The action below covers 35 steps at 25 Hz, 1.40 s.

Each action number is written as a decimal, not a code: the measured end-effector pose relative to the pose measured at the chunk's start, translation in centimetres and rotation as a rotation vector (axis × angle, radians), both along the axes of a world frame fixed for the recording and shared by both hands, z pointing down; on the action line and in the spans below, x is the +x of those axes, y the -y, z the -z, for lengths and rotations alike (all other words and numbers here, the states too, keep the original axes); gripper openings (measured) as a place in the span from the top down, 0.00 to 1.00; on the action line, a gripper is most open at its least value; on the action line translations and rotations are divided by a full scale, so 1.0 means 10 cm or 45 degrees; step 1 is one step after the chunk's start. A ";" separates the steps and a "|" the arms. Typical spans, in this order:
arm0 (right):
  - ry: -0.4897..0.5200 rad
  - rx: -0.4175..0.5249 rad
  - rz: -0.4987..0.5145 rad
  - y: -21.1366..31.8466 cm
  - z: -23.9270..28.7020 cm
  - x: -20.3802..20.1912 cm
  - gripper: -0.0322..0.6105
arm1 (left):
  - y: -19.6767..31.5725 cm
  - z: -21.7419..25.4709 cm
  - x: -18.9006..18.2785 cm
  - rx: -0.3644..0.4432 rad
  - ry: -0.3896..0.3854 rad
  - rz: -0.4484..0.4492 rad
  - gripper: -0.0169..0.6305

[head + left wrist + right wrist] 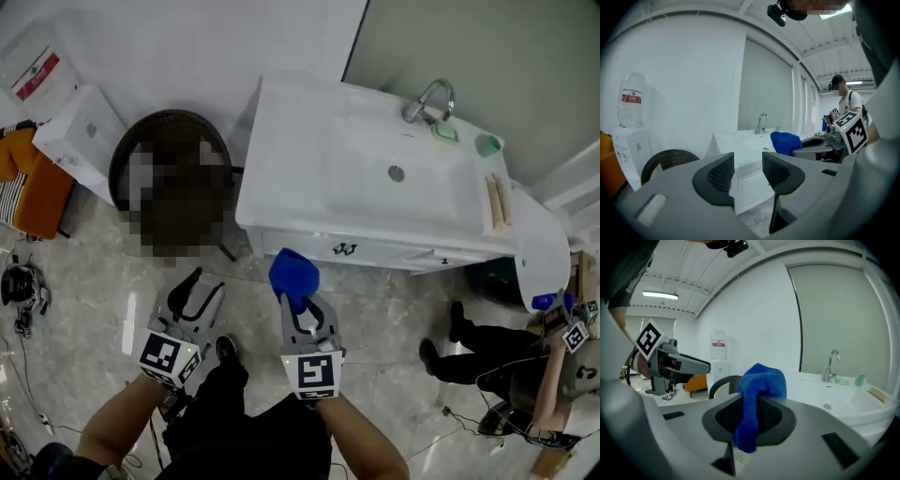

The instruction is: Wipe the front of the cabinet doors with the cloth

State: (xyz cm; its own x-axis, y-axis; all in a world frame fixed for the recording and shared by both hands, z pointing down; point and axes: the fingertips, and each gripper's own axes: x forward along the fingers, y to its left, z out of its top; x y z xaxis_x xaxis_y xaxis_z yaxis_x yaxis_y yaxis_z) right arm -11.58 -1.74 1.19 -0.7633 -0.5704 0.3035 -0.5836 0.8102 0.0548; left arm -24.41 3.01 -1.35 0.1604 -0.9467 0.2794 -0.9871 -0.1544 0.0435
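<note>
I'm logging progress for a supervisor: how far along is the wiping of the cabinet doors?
Done: the blue cloth is clamped in the right tool. In hand: that tool holds it short of the cabinet doors, apparently not touching them. Left: the wiping itself, which seems not yet begun. The left tool is open and empty.

No word or number can be read anywhere. The water bottle (631, 112) wears a red label (632, 98) whose print is too small to make out. The cubes on the left gripper (204, 292) and the right gripper (298, 305) each bear a square black-and-white marker (167, 357), which is a pattern, not letters.
</note>
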 end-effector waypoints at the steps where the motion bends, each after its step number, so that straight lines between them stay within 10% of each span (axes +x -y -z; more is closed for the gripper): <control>1: -0.016 -0.008 -0.005 -0.05 -0.15 -0.18 0.87 | 0.00 -0.13 -0.08 -0.009 0.011 -0.023 0.68; 21: -0.214 0.193 0.035 0.71 -2.56 -1.36 0.87 | 0.19 -2.11 -0.24 -0.197 -0.196 0.075 0.68; 35: -0.176 0.063 -0.209 1.43 -3.10 -0.11 0.87 | 0.65 -2.39 0.50 -0.235 -0.214 0.000 0.68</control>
